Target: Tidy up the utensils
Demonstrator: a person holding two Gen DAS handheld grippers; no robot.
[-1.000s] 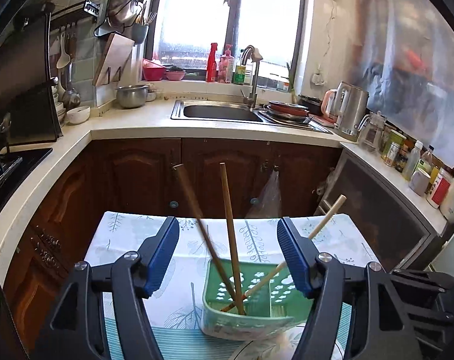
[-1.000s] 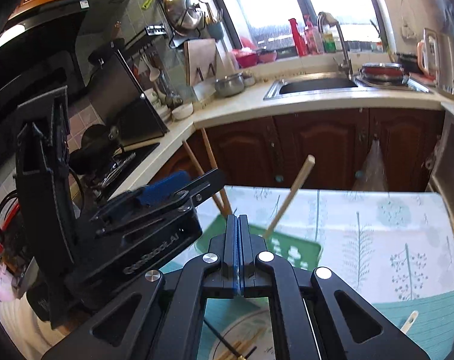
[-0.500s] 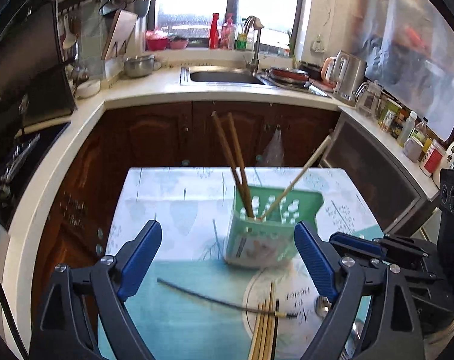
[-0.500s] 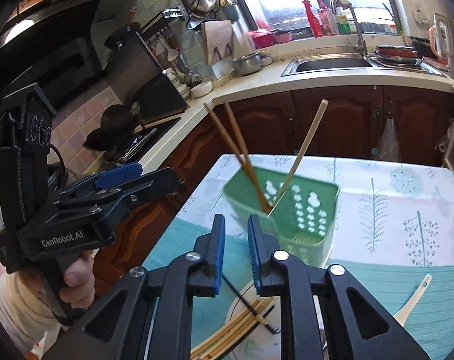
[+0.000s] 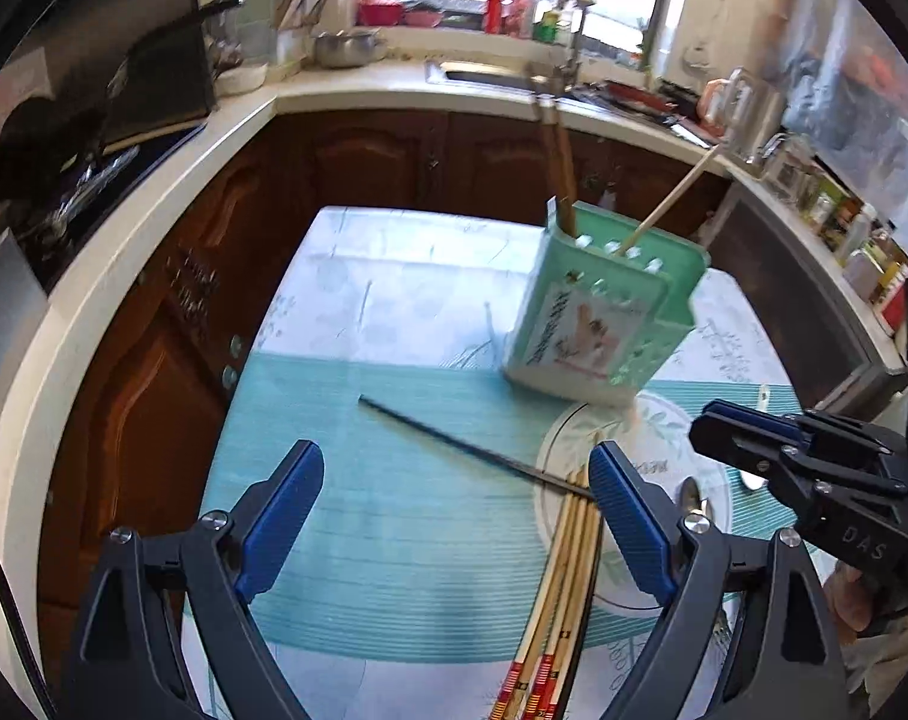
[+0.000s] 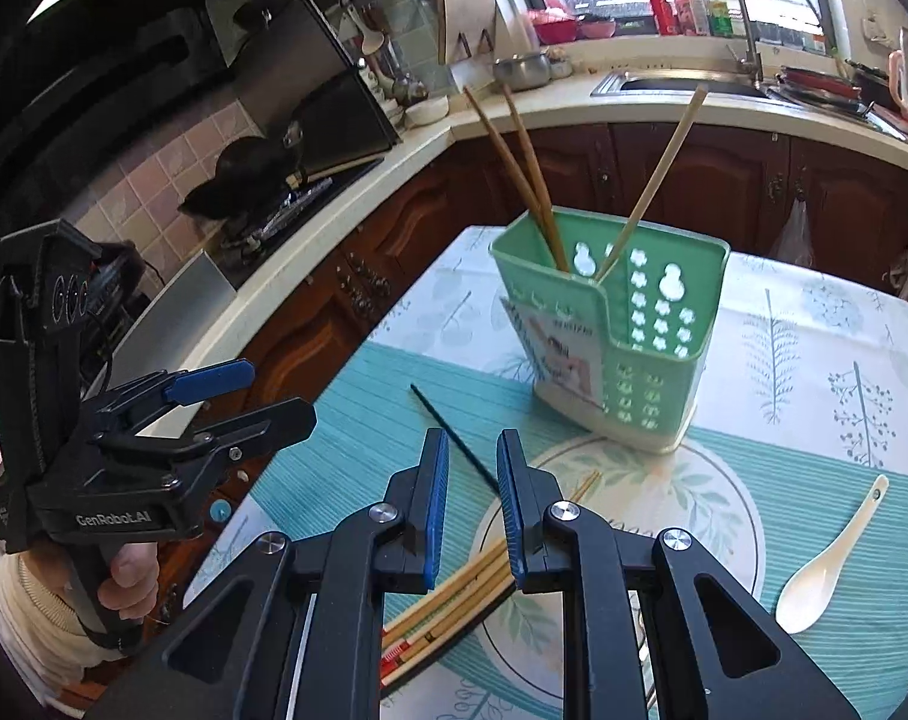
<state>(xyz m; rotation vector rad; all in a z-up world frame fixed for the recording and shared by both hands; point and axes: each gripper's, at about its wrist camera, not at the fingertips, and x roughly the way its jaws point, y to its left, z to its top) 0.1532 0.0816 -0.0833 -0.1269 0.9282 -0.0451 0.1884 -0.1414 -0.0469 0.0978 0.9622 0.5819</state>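
Here we list the left gripper [image 5: 454, 516] first: low centre of the left wrist view, blue pads spread wide, nothing between them, hanging above the teal striped placemat [image 5: 393, 540]. Its right finger [image 5: 631, 531] stands over the edge of the plate [image 5: 664, 420].

Next, the right gripper [image 6: 472, 504]: bottom centre of the right wrist view, pads parted by a narrow gap, empty; we see it also at the right edge of the left wrist view.

Item: bundle of bamboo chopsticks [image 5: 565, 594], red-banded at the near ends, lying side by side across the plate's rim and onto the placemat, low centre of the left view; in the right view they pass under the right gripper's fingers.

Item: single black chopstick [image 5: 454, 444], flat on the placemat, running diagonally from mid-frame toward the plate and touching the bundle's far tips.

Item: green perforated utensil holder [image 6: 628, 330], upright beside the plate's far rim, centre right of both views. It holds two brown chopsticks [image 6: 514, 162] leaning left and one pale chopstick [image 6: 658, 168] leaning right.

Item: white ceramic spoon [image 6: 826, 558], bowl down on the placemat, lower right of the right view, just beside the plate.

Item: leaf-print tablecloth [image 6: 814, 330] under all of it.
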